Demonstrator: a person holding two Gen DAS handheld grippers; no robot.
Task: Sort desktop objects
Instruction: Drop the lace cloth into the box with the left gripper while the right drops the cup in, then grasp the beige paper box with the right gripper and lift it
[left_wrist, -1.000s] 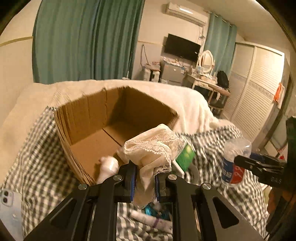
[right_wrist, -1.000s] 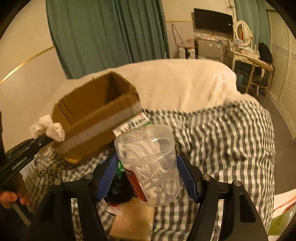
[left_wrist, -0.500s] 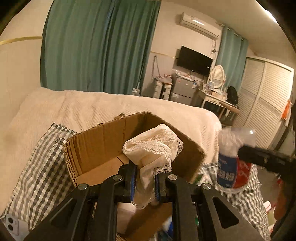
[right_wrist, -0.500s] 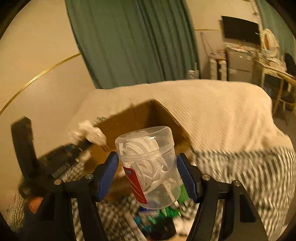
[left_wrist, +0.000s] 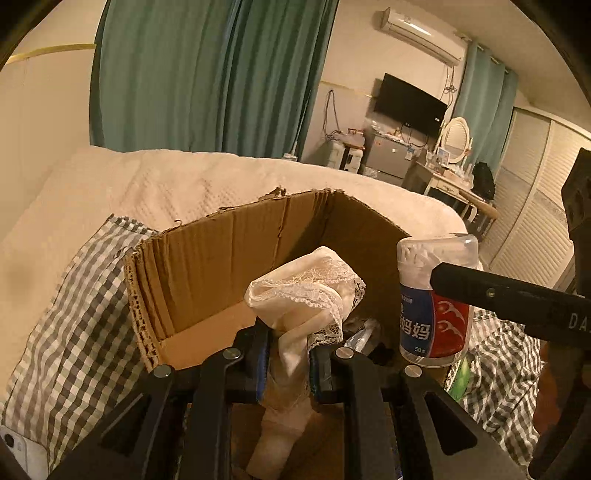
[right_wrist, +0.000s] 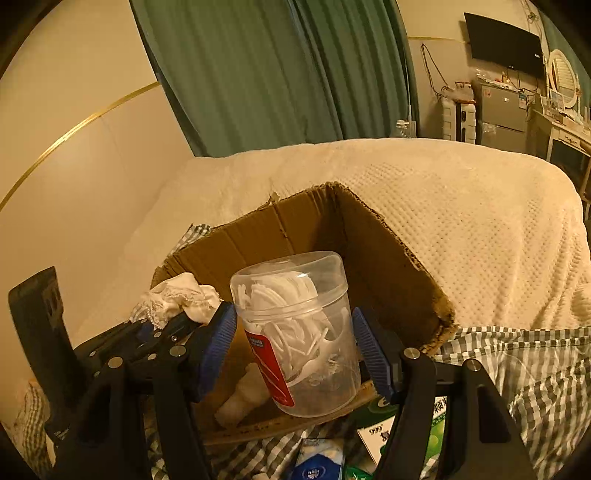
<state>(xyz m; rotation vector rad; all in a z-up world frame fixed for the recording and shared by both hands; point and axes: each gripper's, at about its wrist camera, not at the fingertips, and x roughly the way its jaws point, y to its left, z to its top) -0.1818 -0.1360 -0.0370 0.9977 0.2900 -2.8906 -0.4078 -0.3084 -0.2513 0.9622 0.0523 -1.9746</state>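
Note:
My left gripper (left_wrist: 290, 363) is shut on a cream lace cloth (left_wrist: 308, 291) and holds it over the open cardboard box (left_wrist: 221, 266). My right gripper (right_wrist: 295, 341) is shut on a clear plastic jar of white floss picks (right_wrist: 297, 343) with a red and blue label, held over the near edge of the box (right_wrist: 388, 266). The jar (left_wrist: 436, 299) shows at the right of the left wrist view, and the cloth (right_wrist: 177, 299) at the left of the right wrist view. A white object (right_wrist: 240, 398) lies on the box floor.
The box stands on a checked cloth (left_wrist: 74, 314) over a cream blanket (right_wrist: 461, 221). A white phone (left_wrist: 22, 454) lies at the lower left. A green-and-white packet (right_wrist: 428, 424) and a blue packet (right_wrist: 317, 465) lie in front of the box.
Both grippers have risen and moved in over the box. The jar has come from beside the box to above its near edge, close to the cloth.

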